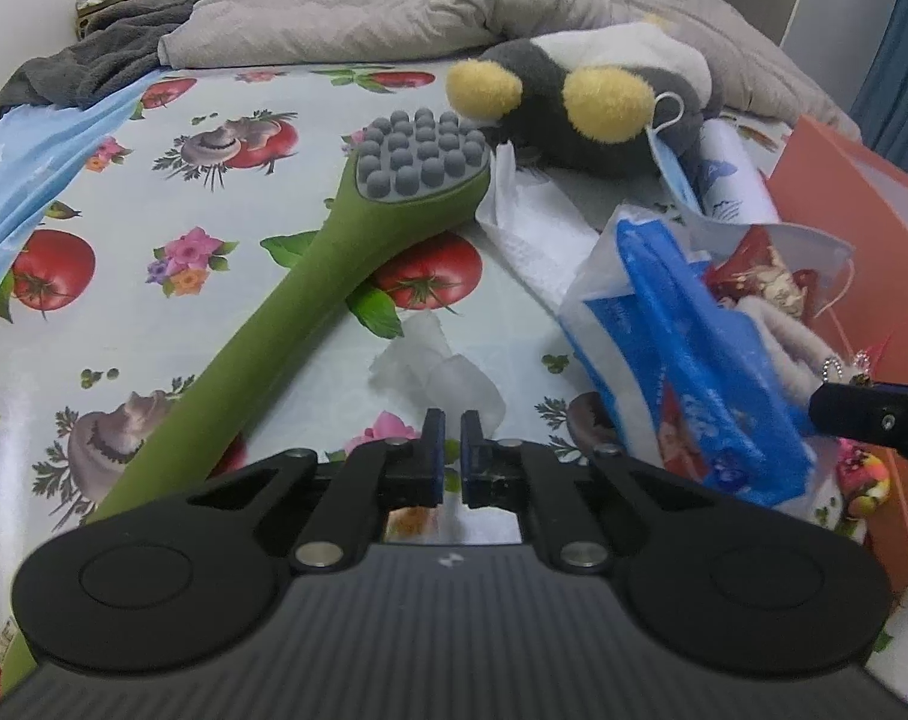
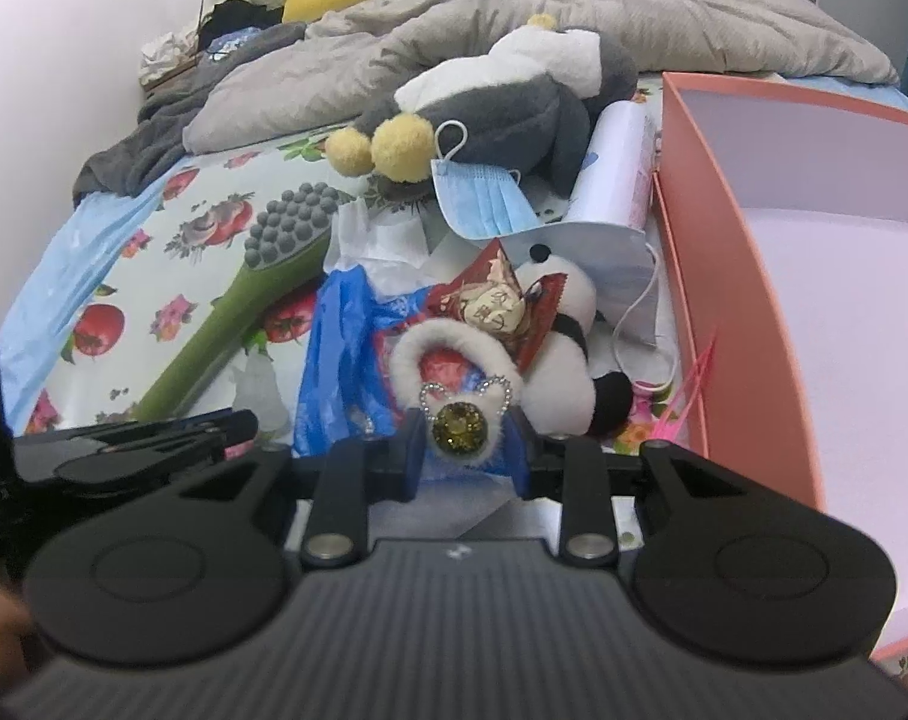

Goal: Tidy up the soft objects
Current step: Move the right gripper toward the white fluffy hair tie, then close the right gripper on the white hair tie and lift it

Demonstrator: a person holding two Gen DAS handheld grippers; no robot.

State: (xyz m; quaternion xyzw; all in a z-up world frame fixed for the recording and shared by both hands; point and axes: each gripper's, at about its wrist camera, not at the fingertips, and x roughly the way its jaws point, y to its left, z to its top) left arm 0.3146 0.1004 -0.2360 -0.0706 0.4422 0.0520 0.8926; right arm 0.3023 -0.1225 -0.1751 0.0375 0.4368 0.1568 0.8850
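Our left gripper (image 1: 452, 420) hangs above the fruit-print sheet (image 1: 154, 180), jaws closed to a narrow slit with nothing between them, a crumpled clear wrapper (image 1: 436, 366) just ahead. Our right gripper (image 2: 463, 429) has its jaws partly open, clamped on the gem charm of a white furry hair tie (image 2: 454, 360), which lies on a blue plastic pack (image 2: 340, 324) beside a panda plush (image 2: 568, 330), near the pink box (image 2: 724, 276).

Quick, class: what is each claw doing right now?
Left claw: closed, holding nothing.
Right claw: closed on the furry white hair tie, at its gem charm.
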